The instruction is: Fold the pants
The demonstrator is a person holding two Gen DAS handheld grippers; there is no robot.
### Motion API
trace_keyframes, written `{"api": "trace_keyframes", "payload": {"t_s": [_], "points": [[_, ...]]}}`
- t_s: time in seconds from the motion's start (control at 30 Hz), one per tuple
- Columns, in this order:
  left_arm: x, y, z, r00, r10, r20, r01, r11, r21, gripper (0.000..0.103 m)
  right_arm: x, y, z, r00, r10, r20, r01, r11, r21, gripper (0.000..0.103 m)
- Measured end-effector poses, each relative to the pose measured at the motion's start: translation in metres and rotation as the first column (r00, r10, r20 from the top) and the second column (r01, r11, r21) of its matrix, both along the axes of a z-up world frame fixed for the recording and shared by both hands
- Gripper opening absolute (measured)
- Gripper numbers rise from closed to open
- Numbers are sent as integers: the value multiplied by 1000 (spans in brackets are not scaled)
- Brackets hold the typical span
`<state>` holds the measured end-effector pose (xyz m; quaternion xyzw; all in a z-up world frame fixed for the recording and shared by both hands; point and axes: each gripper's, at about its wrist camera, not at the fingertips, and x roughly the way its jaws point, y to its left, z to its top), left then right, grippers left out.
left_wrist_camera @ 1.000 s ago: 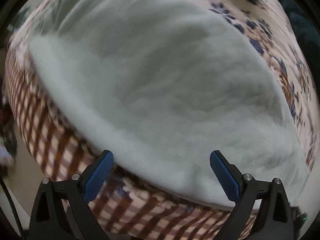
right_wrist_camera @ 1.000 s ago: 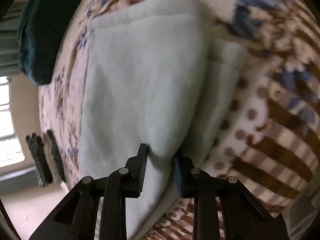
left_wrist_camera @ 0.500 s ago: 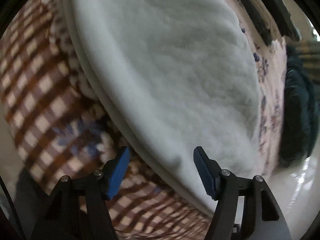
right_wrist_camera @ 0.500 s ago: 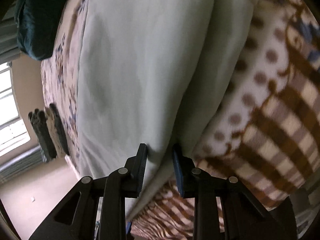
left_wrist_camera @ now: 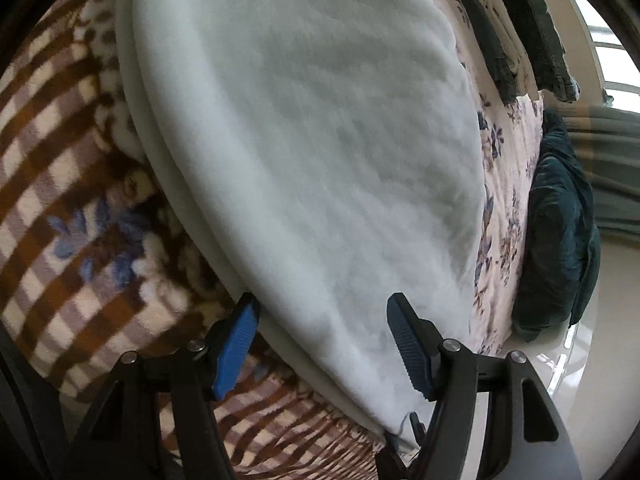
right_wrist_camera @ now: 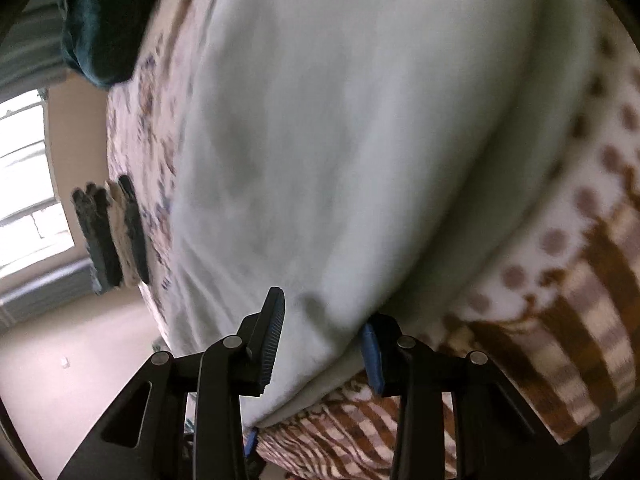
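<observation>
The pale grey-green fleece pants (left_wrist_camera: pixel 312 140) lie folded in layers on a brown checked and flowered blanket (left_wrist_camera: pixel 68 208). My left gripper (left_wrist_camera: pixel 322 344) hangs over the pants' near edge. Its blue pads (left_wrist_camera: pixel 236 344) stand apart, with flat, unpinched fabric between them. In the right wrist view the pants (right_wrist_camera: pixel 340 140) fill the middle. My right gripper (right_wrist_camera: pixel 322 340) straddles a folded corner at the near edge. Its jaws are opening, with the fleece still between them and resting on the blanket (right_wrist_camera: pixel 580 280).
A dark teal cushion (left_wrist_camera: pixel 560 240) sits at the bed's far side, also visible in the right wrist view (right_wrist_camera: pixel 104 20). A stack of folded dark and cream clothes (left_wrist_camera: pixel 512 28) lies on the flowered sheet (right_wrist_camera: pixel 108 232). Beyond the bed are a bright window (right_wrist_camera: pixel 24 184) and pale floor.
My left gripper narrowed, rolled and moved toward the pants' edge. My right gripper carried the pinched fold to the near edge, and its jaws have now widened.
</observation>
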<state>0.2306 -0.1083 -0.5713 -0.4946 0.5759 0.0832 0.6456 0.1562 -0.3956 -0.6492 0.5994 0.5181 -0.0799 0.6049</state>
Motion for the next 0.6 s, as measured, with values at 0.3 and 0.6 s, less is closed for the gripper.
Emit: {"api": "trace_keyframes", "payload": {"t_s": [0.3, 0.6], "points": [[16, -3, -7, 1000, -15, 27, 13, 998, 61, 53, 13, 11, 11, 999, 8, 53, -5, 999, -48, 13], [14, 0, 15, 995, -100, 23, 95, 979, 179, 13, 7, 14, 16, 999, -16, 30, 18, 997, -81, 9]]}}
